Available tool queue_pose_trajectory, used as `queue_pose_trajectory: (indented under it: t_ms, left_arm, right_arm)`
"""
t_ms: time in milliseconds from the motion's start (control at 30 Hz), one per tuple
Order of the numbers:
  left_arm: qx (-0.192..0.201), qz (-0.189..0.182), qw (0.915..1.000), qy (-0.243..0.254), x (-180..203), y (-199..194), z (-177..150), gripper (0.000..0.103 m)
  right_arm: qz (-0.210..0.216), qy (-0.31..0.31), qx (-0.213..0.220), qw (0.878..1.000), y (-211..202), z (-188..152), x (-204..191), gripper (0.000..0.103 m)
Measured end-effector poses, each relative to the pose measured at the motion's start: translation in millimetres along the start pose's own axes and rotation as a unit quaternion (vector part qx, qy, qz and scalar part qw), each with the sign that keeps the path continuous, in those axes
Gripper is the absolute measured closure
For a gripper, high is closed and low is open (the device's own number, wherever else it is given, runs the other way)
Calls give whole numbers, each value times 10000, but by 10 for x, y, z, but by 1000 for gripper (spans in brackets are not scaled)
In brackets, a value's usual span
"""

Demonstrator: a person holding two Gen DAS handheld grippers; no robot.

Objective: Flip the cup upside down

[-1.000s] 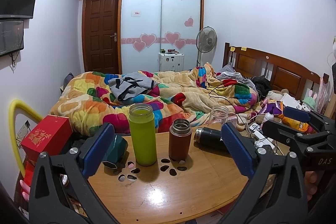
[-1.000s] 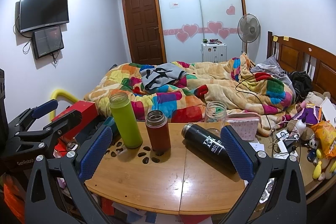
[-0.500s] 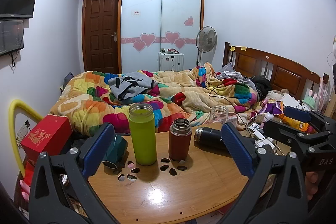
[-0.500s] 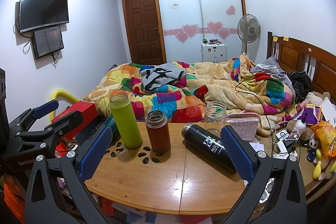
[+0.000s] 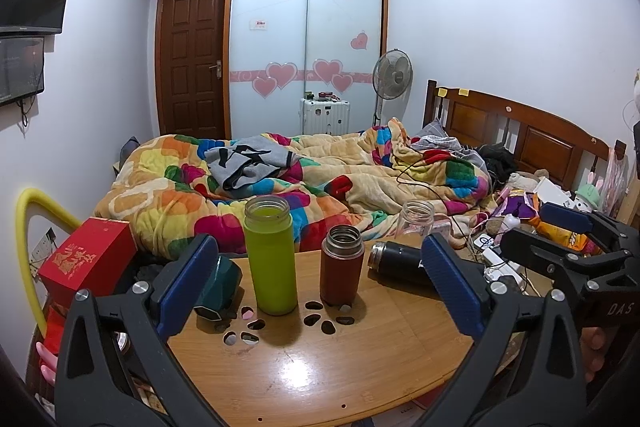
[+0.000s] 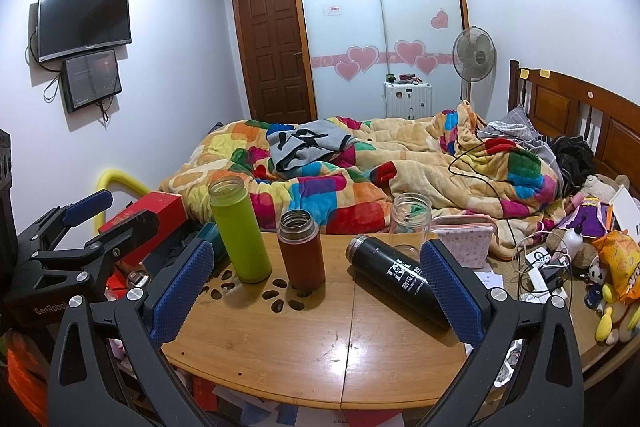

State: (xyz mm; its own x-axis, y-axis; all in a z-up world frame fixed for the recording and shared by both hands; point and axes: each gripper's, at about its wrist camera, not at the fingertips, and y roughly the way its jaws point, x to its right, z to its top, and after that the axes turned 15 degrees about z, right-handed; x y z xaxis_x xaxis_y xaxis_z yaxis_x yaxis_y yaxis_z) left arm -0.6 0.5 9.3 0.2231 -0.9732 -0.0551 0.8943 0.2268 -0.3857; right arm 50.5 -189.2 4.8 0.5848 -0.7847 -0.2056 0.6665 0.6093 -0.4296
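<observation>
On the round wooden table [image 5: 320, 379] [image 6: 320, 347] stand a tall green cup [image 5: 271, 255] [image 6: 239, 229] and a shorter red-brown cup [image 5: 341, 269] [image 6: 301, 253], both upright with open mouths. A black cup [image 5: 394, 263] [image 6: 400, 277] lies on its side to their right. A clear glass jar [image 5: 416, 218] [image 6: 410, 219] stands at the far edge. My left gripper [image 5: 320, 291] is open and empty, short of the cups; it also shows in the right wrist view [image 6: 112, 215]. My right gripper [image 6: 316, 291] is open and empty, near the table's front; it also shows in the left wrist view [image 5: 540, 227].
A red box [image 5: 86, 259] and a dark teal object [image 5: 218, 285] sit at the table's left. A bed with a colourful quilt [image 5: 300, 183] lies behind the table. Cables, toys and snack bags [image 6: 600, 259] clutter the right side. The table has paw-shaped cut-outs [image 5: 320, 319].
</observation>
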Motion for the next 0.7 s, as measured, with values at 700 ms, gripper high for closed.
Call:
queue_pose_trajectory:
  t_ms: [700]
  left_arm:
    - [-174,-42,9998,59,-20,295,-81,0]
  right_arm:
    - [-4,55,-110,9999,95,-7,31,0]
